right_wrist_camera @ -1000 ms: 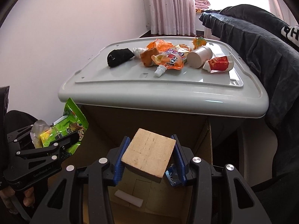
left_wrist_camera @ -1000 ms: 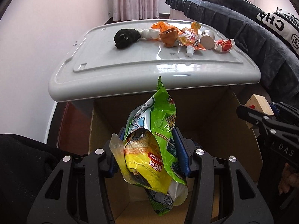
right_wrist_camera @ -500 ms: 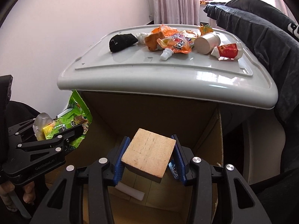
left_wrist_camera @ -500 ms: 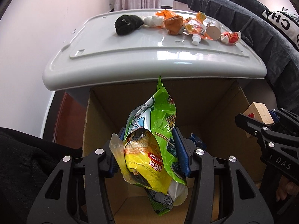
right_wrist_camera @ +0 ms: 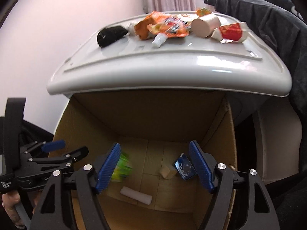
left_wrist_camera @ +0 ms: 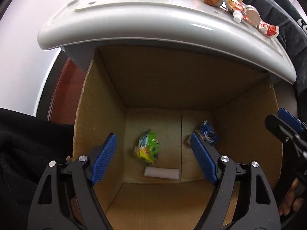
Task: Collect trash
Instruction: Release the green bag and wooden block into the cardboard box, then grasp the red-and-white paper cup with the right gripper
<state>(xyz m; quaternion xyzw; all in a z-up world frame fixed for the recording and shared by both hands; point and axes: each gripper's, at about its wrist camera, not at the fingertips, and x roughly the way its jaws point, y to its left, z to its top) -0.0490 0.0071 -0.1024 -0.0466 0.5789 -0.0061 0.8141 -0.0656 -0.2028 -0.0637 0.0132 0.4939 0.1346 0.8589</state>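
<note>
Both tools over the cardboard box, jaws opening and empty.

Below our left tool [left_wrist_camera: 153,158] the crinkly green snack bag [left_wrist_camera: 148,147] lies on the box [left_wrist_camera: 99,115] floor; under our right tool [right_wrist_camera: 154,165], the wooden block [right_wrist_camera: 166,172]. Beyond and above, on the glossy grey worktop [right_wrist_camera: 172,61], remaining trash lies in a row; the paper cup [right_wrist_camera: 204,26] is nearer our right.

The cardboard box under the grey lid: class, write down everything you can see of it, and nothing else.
The cardboard box is plain brown corrugated card, open at the top, its far edge tucked under the overhanging grey lid. The inner walls are bare; the floor shows flap seams. On the floor lie a white foam piece, a blue carton and a small wooden block. A green snack bag, blurred, is at or just above the floor. No fingers touch the box.
</note>
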